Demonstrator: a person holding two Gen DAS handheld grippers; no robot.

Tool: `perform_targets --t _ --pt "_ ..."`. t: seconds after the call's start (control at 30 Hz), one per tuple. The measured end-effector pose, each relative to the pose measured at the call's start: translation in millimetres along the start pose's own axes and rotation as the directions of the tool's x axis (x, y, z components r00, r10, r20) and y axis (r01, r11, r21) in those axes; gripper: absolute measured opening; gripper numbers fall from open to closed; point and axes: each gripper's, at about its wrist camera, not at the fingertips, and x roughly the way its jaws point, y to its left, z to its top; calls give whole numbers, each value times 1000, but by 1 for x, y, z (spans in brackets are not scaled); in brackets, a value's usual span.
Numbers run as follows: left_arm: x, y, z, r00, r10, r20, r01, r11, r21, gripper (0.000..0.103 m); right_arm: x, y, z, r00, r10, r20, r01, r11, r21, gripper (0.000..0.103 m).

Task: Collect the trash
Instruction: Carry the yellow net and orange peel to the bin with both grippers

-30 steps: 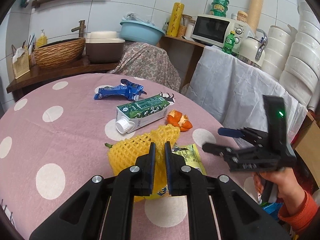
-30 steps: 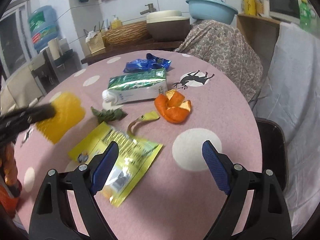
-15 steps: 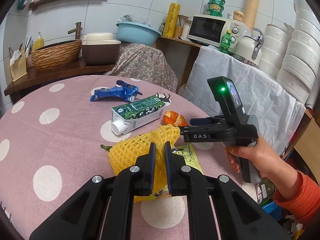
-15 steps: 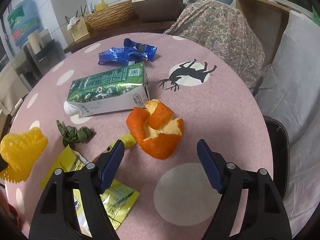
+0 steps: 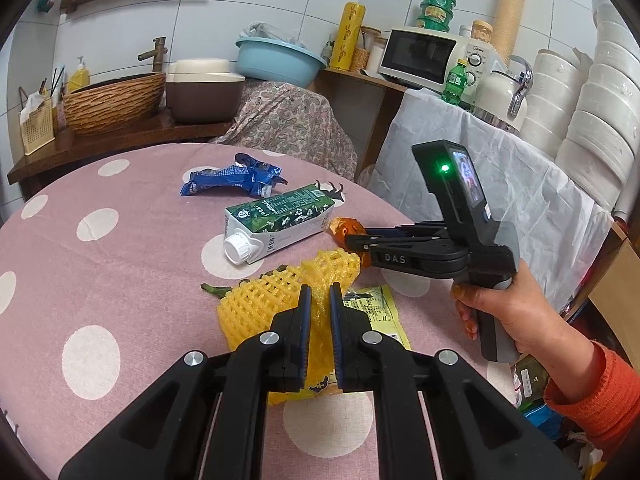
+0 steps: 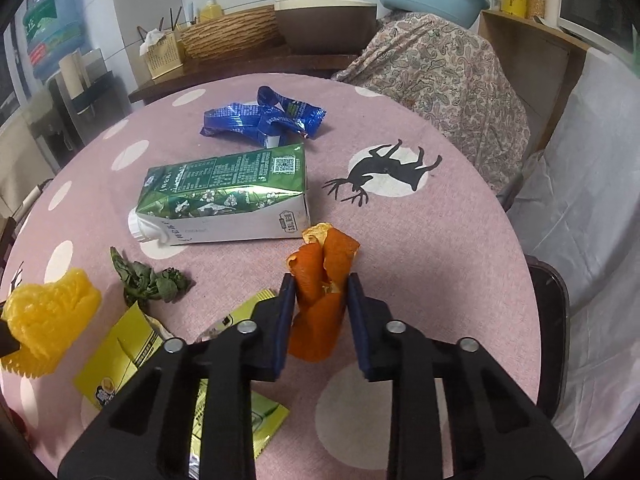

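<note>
Yellow foam netting [image 5: 276, 300] is pinched by the left gripper [image 5: 319, 300]. Only in the right wrist view is orange peel [image 6: 320, 280] seen squeezed between the closing right gripper [image 6: 320, 292].

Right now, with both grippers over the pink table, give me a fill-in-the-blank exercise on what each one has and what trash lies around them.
1. The left gripper is shut on the yellow foam ____.
2. The right gripper is closing around the ____ peel.
3. The milk carton lies on its ____, cap toward the dried leaves.
4. Beyond the carton lies a crumpled ____ wrapper.

Missing words: net; orange; side; blue
</note>
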Motion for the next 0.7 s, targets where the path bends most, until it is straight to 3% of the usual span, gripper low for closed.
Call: perform_targets --t 0.4,0.7 --pt "1 -7 2 1000 2 -7 -2 1000 6 10 -49 -18 -28 992 48 120 -53 998 38 23" --pt "-1 -40 16 1000 -8 19 7 998 62 10 -85 -26 -54 977 66 205 -78 996 50 23"
